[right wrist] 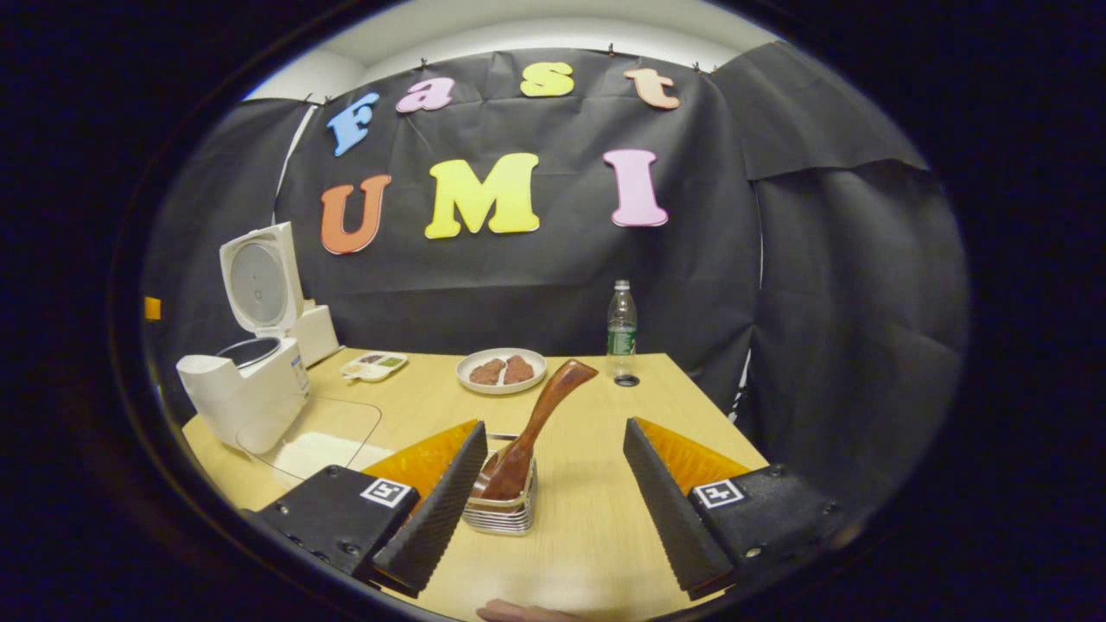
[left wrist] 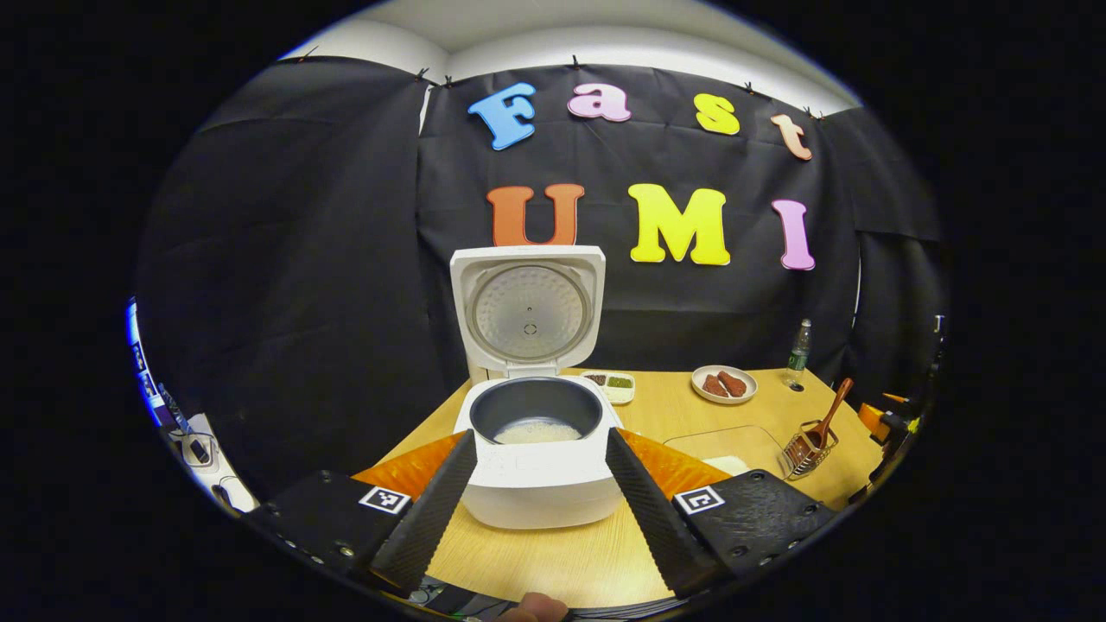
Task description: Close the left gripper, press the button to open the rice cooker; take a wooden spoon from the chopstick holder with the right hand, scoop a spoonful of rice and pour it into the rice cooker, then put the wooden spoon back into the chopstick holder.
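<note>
Our right gripper, jaws spread wide, should slide toward twelve o'clock and pinch the wooden spoon handle gently above the holder.

The rice cooker stands open on the table, lid upright, white rice low in its dark pot. The left gripper hangs before it, jaws spread wide. Off right, the wooden spoon leans in the chopstick holder.
</note>
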Demonstrator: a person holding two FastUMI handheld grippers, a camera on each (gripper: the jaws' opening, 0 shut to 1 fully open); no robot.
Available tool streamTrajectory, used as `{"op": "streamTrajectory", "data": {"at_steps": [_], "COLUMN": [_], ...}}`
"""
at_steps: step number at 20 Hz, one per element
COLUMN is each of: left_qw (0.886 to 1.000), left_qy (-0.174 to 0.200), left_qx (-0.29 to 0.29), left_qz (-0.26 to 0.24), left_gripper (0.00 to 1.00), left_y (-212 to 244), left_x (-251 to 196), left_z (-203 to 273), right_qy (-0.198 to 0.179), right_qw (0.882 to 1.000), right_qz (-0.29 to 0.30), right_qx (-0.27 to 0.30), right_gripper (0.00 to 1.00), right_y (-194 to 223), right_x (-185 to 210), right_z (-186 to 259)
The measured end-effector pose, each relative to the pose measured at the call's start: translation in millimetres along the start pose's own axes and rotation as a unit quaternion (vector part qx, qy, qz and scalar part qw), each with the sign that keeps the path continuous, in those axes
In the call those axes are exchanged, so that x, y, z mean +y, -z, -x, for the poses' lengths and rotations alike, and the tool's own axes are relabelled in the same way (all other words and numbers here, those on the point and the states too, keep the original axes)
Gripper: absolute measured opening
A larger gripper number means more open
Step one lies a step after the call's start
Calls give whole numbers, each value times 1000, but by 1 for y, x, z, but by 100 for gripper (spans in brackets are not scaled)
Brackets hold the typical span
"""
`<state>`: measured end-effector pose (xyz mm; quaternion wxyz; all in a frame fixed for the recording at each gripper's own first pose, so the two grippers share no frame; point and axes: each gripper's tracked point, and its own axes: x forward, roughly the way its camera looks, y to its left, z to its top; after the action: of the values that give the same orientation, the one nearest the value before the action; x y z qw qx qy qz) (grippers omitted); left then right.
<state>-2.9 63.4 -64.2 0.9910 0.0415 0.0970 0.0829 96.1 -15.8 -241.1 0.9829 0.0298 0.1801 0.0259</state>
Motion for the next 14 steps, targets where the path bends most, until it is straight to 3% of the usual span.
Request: {"op": "streamTrajectory", "data": {"at_steps": [2,7,10,13,14], "left_qw": [1000,997,993,992,993], "left_qy": [-9,25,35,25,24], "left_qx": [-27,-77,-106,-118,-116], "left_qz": [-6,-10,-30,-22,-14], "left_gripper": [96,95,95,95,95], "left_y": [-5,-6,-8,-1,3], "left_x": [1,-22,-30,-22,-20], "left_z": [14,58,80,92,96], "right_qy": [-26,-40,-68,-73,-76], "right_qw": [1000,998,996,991,987], "right_qz": [-8,-31,-45,-94,-118], "right_qx": [9,24,38,65,76], "right_gripper": [100,100,100,99,93], "right_y": [10,20,25,31,32], "right_x": [5,7,24,28,30], "right_z": [-16,-46,-63,-87,-94]}}
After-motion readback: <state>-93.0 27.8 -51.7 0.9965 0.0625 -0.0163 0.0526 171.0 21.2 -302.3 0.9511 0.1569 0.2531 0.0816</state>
